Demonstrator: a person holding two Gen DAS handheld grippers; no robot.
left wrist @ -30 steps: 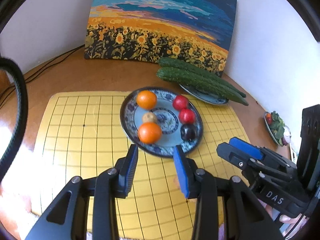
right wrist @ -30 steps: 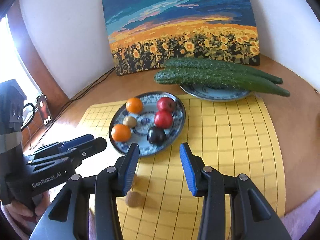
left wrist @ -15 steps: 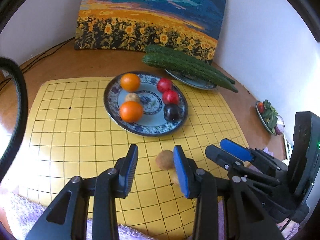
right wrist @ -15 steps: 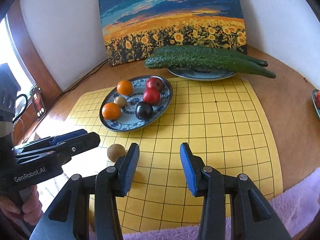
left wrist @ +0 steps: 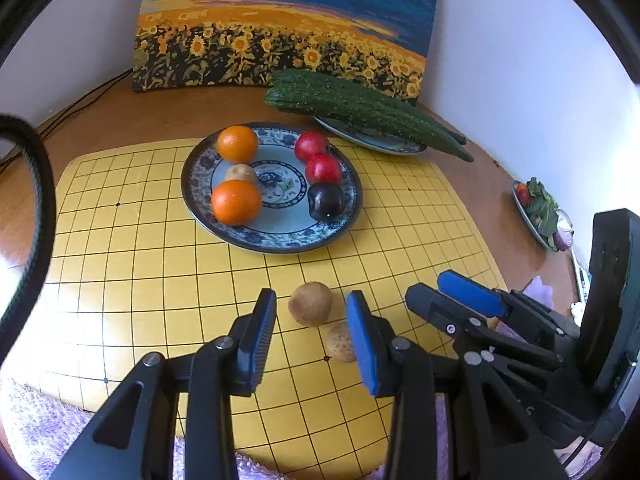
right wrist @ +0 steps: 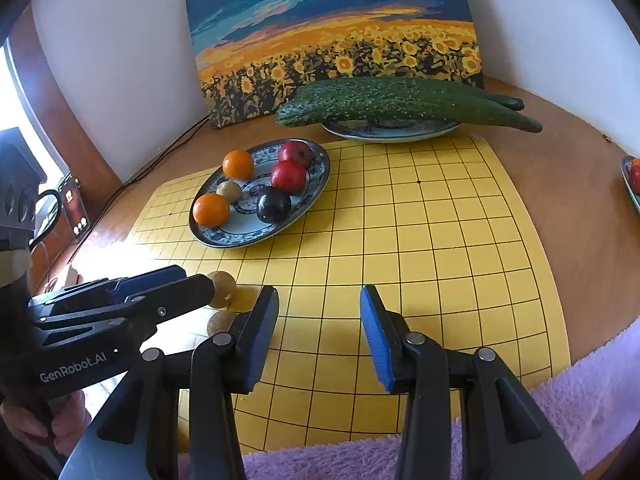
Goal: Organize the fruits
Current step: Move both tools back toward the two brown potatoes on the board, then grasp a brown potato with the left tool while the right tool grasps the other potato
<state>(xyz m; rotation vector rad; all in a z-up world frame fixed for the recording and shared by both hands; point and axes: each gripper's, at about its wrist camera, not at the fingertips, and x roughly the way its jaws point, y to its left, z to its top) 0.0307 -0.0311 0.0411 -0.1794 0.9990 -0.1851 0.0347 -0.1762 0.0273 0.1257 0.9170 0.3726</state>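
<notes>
Left wrist view first: my left claw (left wrist: 311,322) is spread wide with nothing held, and a brown fruit (left wrist: 310,304) sits on the yellow grid mat (left wrist: 120,280) right in the gap, just ahead of the blue pads and touching neither. I've got a second brown fruit (left wrist: 340,342) lying just behind it, tucked against the inner side of the right-hand finger. Up the mat, the blue patterned plate (left wrist: 276,240) carries two oranges (left wrist: 236,202), a small brown fruit (left wrist: 240,173), two red fruits (left wrist: 323,169) and a dark plum (left wrist: 326,202). Over on the right wrist view, my right claw (right wrist: 319,322) is also gaping and holding nothing, hanging over bare mat squares, with both loose brown fruits off to its left, beside the other claw's tip
</notes>
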